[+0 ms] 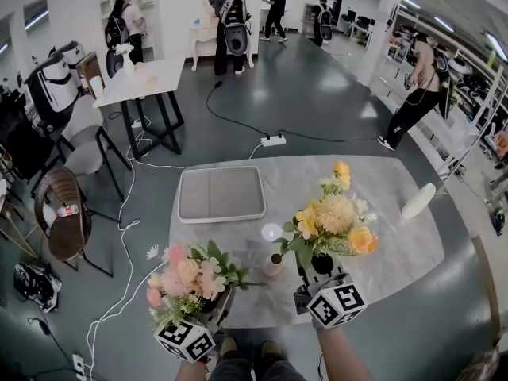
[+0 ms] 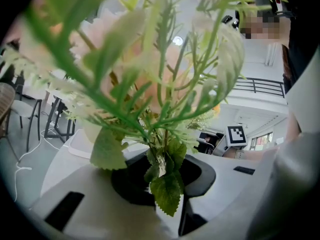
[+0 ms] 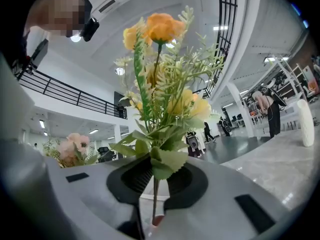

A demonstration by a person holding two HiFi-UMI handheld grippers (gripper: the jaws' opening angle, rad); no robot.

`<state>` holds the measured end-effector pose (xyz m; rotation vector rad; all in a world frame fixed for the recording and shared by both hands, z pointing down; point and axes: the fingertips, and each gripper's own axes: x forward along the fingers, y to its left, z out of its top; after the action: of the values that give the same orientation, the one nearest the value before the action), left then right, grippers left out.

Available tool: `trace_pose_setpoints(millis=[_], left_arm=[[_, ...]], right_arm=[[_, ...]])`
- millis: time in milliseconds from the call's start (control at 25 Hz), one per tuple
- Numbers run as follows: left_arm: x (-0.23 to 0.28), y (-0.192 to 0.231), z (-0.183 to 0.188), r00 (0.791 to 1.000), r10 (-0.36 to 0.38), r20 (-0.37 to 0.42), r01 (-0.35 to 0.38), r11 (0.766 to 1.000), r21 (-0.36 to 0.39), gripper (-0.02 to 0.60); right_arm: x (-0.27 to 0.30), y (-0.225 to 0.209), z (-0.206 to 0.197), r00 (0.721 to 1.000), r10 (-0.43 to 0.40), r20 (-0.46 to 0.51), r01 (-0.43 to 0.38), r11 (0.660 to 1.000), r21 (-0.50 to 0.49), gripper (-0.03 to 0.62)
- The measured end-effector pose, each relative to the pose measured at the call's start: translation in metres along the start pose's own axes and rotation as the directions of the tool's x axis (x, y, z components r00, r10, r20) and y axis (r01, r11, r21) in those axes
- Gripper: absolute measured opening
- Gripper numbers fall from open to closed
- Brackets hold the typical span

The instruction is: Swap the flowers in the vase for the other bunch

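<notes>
Pink artificial flowers (image 1: 184, 280) stand upright in our left gripper (image 1: 216, 302), its jaws drawn narrow and pressing on the stems, just off the near left edge of the marble table (image 1: 381, 236). Our right gripper (image 1: 316, 275) likewise clamps the stems of a yellow and orange bunch (image 1: 333, 217) above the tabletop. A small vase (image 1: 272, 265) stands on the table between the two grippers.
</notes>
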<state>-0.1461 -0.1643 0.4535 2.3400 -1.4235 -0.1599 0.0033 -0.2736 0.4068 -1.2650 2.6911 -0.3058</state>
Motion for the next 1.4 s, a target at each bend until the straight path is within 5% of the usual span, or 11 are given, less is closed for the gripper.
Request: trace_pose_setpoints(millis=[1400], left_arm=[[0.033,-0.018,0.05,0.99,-0.135,0.027,0.133,0.989,0.062,0.097]], right_arm=[[-0.039,-0.043,0.035,0.989,-0.126,0.079,0.126,0.992,0.003,0.072]])
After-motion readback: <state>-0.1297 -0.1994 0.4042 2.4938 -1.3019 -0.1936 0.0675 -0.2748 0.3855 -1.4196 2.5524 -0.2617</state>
